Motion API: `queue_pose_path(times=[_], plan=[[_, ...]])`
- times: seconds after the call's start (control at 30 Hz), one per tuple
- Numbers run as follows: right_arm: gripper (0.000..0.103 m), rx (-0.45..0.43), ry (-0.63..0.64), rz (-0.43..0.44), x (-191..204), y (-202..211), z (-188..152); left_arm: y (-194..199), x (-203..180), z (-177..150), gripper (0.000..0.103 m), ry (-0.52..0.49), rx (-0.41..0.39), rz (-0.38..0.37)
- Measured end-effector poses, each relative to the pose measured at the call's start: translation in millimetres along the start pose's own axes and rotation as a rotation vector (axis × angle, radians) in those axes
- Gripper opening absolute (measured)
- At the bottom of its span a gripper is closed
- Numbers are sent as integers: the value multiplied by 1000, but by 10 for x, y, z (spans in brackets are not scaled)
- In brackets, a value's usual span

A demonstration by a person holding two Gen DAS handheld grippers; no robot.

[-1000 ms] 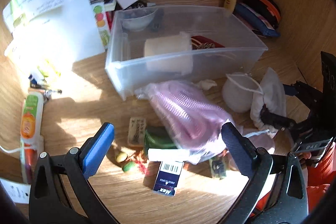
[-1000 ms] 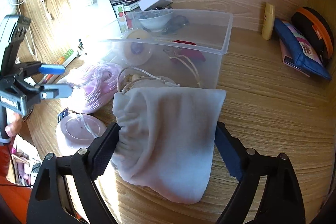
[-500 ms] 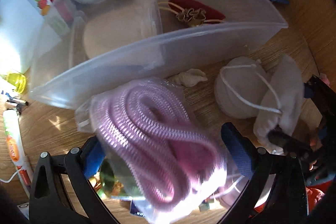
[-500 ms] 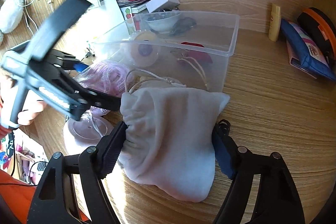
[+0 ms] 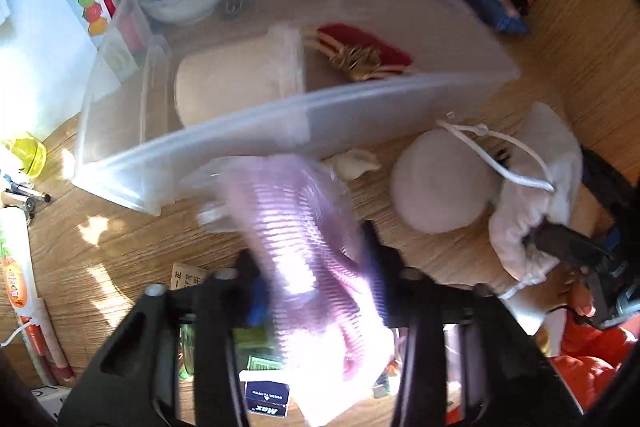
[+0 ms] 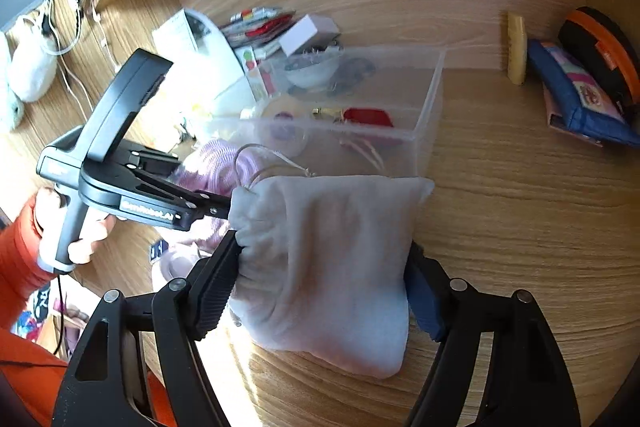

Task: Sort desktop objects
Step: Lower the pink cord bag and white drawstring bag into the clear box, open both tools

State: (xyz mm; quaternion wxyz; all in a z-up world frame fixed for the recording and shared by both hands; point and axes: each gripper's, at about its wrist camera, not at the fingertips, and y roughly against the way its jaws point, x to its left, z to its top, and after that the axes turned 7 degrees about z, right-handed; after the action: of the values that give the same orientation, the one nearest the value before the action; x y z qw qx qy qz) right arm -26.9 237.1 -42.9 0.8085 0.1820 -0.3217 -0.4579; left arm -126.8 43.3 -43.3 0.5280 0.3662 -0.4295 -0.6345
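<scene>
A: Left gripper (image 5: 312, 279)?
B: Lower centre of its view, jaws closing on the bagged pink coil (image 5: 304, 251), pads touching it, just in front of the clear bin (image 5: 360, 99).
A: Right gripper (image 6: 324, 275)?
B: Bottom centre, pinching the grey drawstring pouch (image 6: 332, 267) on the desk (image 6: 520, 227), beside the bin.

You have the clear plastic storage box (image 6: 430, 95) at the far middle of the wooden desk (image 6: 520, 211). Near it lies the white drawstring cloth pouch (image 6: 332, 267), and left of that the bagged pink coiled tube (image 5: 304, 247).
</scene>
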Motion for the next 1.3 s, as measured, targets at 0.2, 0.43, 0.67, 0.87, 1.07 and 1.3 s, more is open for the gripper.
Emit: queue_pose_path(times=[0.2,0.43,0.67,0.87,1.07,1.3], plan=[[72,-50,-16,-17,-19,125,125,71,59,-89,27,-3,-39,-7],[72,-92,-30,-26,-55,212,263,182,-99,-71,21,-18,-130,-24],[73,-114,-34,-39,-63,200,413,333,-51,-94,19,-11,-223,-54],[73,-126,-19,-44,-34,170,554,469,50,-83,19,0,-282,-91],[73,-134,-6,-63,-15,114,709,692,130,-5,19,2,-347,-110],[73,-110,1,-69,-30,-23,829,892,252,155,19,16,-422,-102]])
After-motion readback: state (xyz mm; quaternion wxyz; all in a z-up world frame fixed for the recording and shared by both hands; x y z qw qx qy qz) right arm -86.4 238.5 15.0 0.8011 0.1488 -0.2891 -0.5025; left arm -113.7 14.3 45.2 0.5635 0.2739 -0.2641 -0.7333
